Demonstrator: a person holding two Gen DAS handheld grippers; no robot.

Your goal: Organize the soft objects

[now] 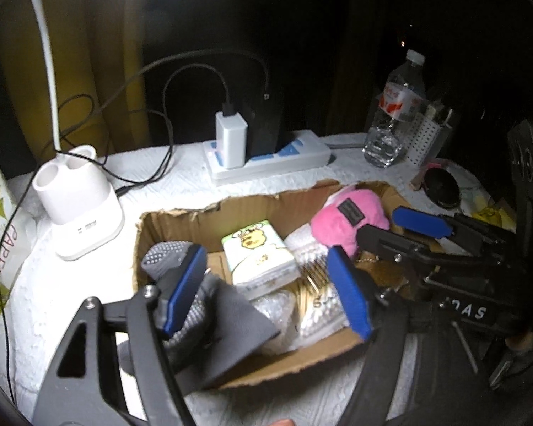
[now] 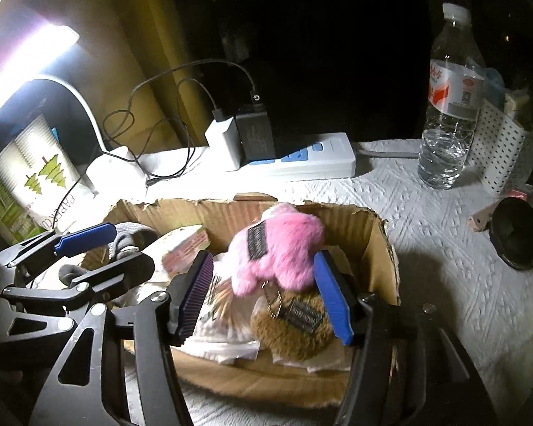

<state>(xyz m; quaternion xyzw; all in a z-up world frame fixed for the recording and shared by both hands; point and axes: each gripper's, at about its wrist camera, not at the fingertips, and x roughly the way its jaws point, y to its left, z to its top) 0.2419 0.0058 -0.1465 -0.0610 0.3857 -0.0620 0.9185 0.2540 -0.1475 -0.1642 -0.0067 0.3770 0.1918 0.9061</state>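
Cardboard box mid-frame on white tabletop, left hand-held gripper spread wide – grey sock touching one pad, unclamped – right hand-held gripper parted around pink plush (pads clear of it).

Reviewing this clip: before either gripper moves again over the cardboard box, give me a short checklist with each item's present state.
1. Left gripper jaws apart: ok; the grey sock lies against one pad, not pinched.
2. Right gripper jaws apart: ok; the pink plush toy sits between the pads.
3. Pink toy released: cannot tell, one pad may touch its fur.
4. Pink toy and brown plush toy inside the cardboard box: ok.
5. Sock fully inside the box: not ok, it drapes over the near wall.
6. Water bottle upright, away from the box: ok.
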